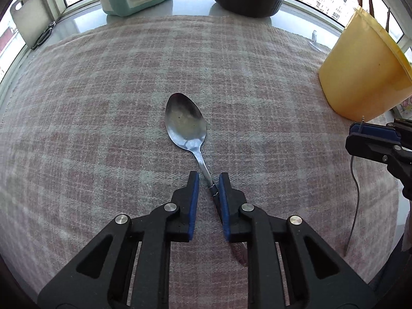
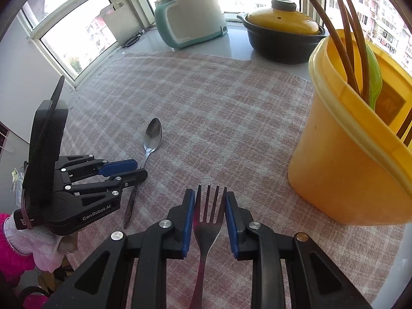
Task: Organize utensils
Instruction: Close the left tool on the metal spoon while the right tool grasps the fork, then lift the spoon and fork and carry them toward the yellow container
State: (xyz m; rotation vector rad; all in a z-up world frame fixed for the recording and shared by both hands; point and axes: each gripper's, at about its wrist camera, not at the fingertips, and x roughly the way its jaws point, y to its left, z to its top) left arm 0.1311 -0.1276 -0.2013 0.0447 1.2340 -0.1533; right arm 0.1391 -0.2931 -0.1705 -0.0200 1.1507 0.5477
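Spoon [image 1: 186, 123] flat on a pink-and-white checked cloth [image 1: 103, 103], bowl up and pointing toward the windows, handle running back between the blue pads of the left gripper [image 1: 208, 180]. Left jaws narrowed around that handle: one pad touching it, the other with a gap still visible, so not a full clamp as far as can be seen. Fork [image 2: 208, 221] upright between the pads of the right gripper [image 2: 208, 197], tines up, jaws partly closed and pressed against its shoulders on both sides, fork clear of the cloth. Yellow plastic container [image 2: 342, 164] just beside, on the cloth's right edge, with brown chopsticks [image 2: 334, 33] and a green utensil [image 2: 374, 82] standing inside. Cloth spread over a pale grey countertop [image 2: 231, 49] in a bay of windows [image 2: 74, 43], apartment blocks outside in bright daylight. Along the back of the counter, a white-and-teal electric cooker [image 2: 190, 18] and a black casserole pot with a yellow lid [image 2: 283, 31]; a white cutting board [image 1: 28, 18] leaning against the window frame at far left, scissors at its foot. "GenRobot.AI" printed in white on the side of the left gripper, seen from the right wrist view. Small label on its strap, too blurred to read. Pink sleeve [image 2: 13, 247] at lower left.
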